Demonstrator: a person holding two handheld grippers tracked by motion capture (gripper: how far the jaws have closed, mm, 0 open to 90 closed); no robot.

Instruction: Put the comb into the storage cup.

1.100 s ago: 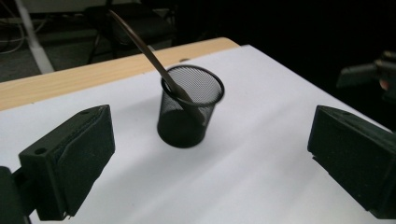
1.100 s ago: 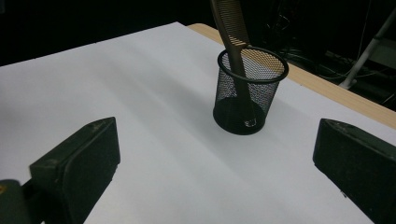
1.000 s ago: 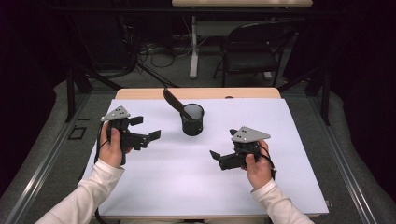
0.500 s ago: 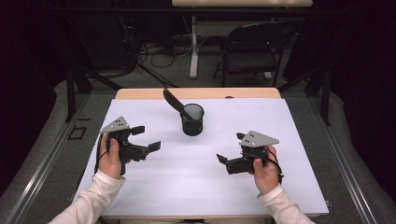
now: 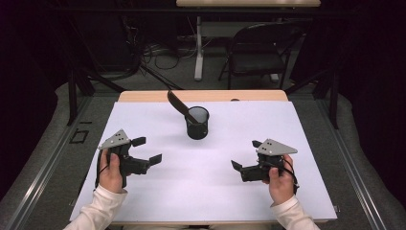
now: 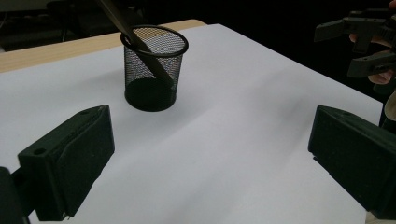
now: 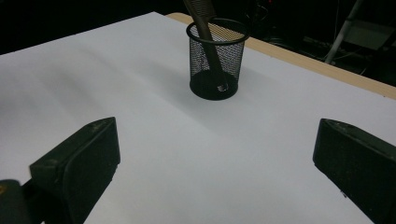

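the black mesh pen cup [image 5: 197, 123] stands mid-surface toward the far edge, a dark flat-handled utensil [image 5: 179, 104] leaning in it. both look light and stiff; the cup could tip, so take the handle above the rim. left gripper [image 5: 146, 150] and right gripper [image 5: 244, 155] are released, empty. no writing is readable.

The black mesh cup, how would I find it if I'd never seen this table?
Look at the white table and go toward its far edge, near the middle. There stands the black mesh cup, round and see-through like a net. A dark flat tool leans out of it.
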